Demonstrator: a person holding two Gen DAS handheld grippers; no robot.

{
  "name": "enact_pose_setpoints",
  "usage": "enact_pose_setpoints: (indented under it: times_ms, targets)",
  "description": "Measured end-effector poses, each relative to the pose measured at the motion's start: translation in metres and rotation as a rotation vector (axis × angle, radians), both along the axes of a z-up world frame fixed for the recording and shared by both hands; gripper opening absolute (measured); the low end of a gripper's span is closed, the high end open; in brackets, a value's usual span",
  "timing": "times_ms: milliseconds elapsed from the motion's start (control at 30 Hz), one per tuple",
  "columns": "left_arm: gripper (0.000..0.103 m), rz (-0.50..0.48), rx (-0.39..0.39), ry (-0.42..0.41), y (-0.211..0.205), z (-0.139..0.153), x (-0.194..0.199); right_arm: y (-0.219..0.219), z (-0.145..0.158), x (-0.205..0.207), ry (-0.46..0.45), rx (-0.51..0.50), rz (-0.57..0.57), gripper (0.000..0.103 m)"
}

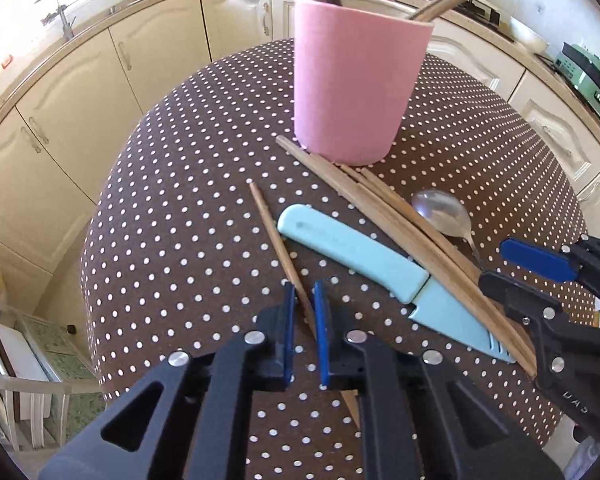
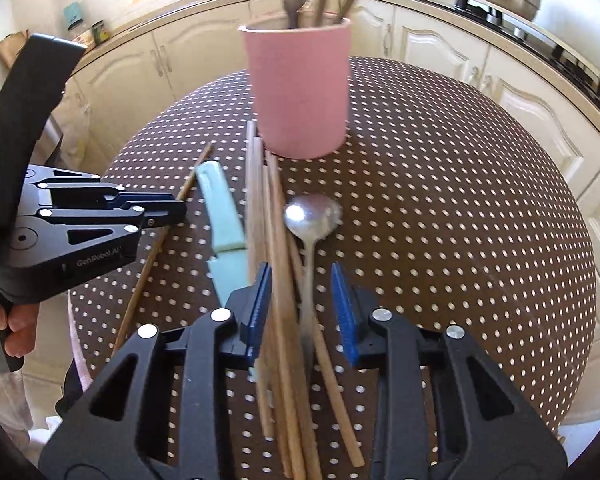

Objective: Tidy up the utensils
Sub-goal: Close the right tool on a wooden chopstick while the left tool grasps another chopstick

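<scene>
Wooden, a lone chopstick [image 1: 278, 244] runs between my left gripper's [image 1: 302, 300] near-closed pads, while my right gripper [image 2: 304, 300] gapes over the chopstick bundle [image 2: 278, 260] and spoon [image 2: 312, 216].

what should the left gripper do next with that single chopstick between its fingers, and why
Probably close the left gripper on the lone chopstick. Its blue pads already straddle the stick with a small gap either side, so nothing is held yet. The chopstick lies flat on the dotted tablecloth, apart from the bundle, and the pink cup ahead already holds utensils.
</scene>
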State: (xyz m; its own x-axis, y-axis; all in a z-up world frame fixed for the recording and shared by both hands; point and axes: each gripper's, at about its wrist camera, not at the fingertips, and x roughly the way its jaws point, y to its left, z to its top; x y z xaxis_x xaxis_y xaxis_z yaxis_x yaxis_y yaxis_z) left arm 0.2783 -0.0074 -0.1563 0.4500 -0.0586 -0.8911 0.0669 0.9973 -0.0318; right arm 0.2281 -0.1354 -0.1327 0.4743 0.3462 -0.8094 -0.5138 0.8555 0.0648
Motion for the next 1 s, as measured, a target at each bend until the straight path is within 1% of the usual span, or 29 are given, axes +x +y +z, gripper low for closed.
enact_pose_setpoints:
  times_ms: [33, 200, 267, 300, 367, 467, 567, 667, 733, 833, 900, 1000]
  targets:
    - [0.009, 0.002, -0.008, 0.001, 0.001, 0.0, 0.0, 0.004, 0.0, 0.0, 0.006, -0.007, 0.014, 0.024]
    - [0.009, 0.016, -0.025, 0.007, 0.005, -0.002, 0.001, 0.022, -0.003, 0.011, 0.042, -0.066, 0.04, 0.013]
    - [0.01, 0.024, -0.037, 0.012, 0.013, -0.002, -0.002, 0.026, -0.004, 0.015, 0.051, -0.09, 0.039, 0.012]
    - [0.01, 0.031, -0.046, 0.017, 0.013, -0.002, -0.001, 0.027, -0.004, 0.019, 0.062, -0.108, 0.036, 0.009]
    - [0.01, 0.043, -0.057, 0.026, 0.015, -0.002, 0.001, 0.029, -0.006, 0.026, 0.095, -0.14, 0.04, 0.009]
    - [0.01, 0.06, -0.044, 0.036, 0.012, -0.001, 0.002, 0.029, -0.006, 0.04, 0.152, -0.14, 0.049, 0.009]
    - [0.01, 0.081, -0.038, 0.045, 0.007, -0.001, 0.006, 0.03, -0.013, 0.059, 0.197, -0.197, 0.045, 0.009]
    - [0.01, 0.086, -0.033, 0.029, 0.004, -0.001, 0.007, 0.028, -0.014, 0.067, 0.215, -0.168, 0.049, 0.009]
    - [0.009, 0.088, -0.043, 0.013, 0.002, -0.001, 0.008, 0.026, -0.014, 0.068, 0.199, -0.158, 0.046, 0.008]
    - [0.008, 0.097, -0.099, -0.016, 0.011, 0.0, 0.003, 0.021, -0.01, 0.058, 0.171, -0.109, 0.04, 0.008]
    - [0.006, 0.096, -0.135, -0.06, 0.015, 0.007, -0.003, 0.017, -0.004, 0.053, 0.141, -0.08, 0.031, 0.008]
    - [0.005, 0.093, -0.16, -0.142, 0.019, 0.019, -0.014, 0.011, 0.006, 0.047, 0.107, -0.025, 0.025, 0.008]
